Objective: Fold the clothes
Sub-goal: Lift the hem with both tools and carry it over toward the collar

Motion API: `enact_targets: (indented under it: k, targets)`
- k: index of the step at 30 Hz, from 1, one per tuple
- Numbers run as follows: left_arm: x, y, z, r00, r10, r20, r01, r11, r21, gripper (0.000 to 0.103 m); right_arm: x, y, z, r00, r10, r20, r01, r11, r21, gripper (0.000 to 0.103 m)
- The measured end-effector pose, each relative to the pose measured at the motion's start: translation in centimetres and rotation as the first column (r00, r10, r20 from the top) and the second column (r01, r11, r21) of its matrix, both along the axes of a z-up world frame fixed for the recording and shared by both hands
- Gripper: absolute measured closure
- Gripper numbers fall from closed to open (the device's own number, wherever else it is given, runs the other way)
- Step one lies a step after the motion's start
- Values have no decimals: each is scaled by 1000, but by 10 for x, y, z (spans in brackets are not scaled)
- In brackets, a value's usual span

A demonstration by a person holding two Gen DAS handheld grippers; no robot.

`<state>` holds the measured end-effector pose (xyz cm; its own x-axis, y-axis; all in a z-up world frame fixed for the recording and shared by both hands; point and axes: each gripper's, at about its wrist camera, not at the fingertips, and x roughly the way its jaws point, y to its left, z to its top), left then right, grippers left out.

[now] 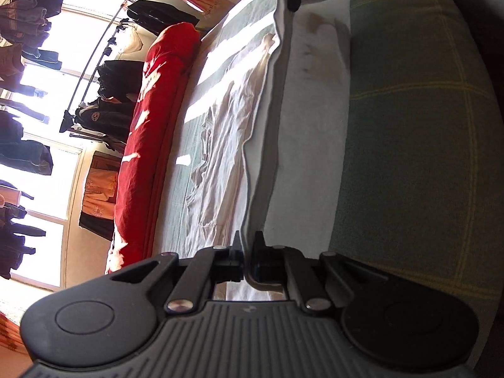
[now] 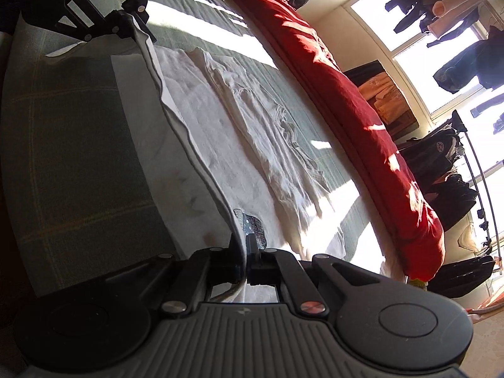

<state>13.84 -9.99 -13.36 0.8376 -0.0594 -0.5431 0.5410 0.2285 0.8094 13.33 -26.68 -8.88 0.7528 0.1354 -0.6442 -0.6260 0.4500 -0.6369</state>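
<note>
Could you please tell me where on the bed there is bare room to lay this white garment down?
Bare green quilt lies on the near side of the lifted hem. A narrower sunlit strip runs between the white garment and the red duvet. The middle is crowded.

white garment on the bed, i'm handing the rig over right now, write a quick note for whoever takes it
Left hand-held gripper: shut on the near edge of the white garment.
Right hand-held gripper: shut on the same edge, further along.
The edge is raised off the green bedspread; the rest lies flat, beside the red duvet.
Done: both corners gripped.
Left: carry the edge over, lay the fold, release.
</note>
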Motion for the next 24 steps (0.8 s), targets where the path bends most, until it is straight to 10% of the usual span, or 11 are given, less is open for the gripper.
enact_targets:
  k: [24]
  targets:
    - [186,-11,14,987,136,83,-127,986,-106,99,194,8,2,973,-173,154,161,983,85,100]
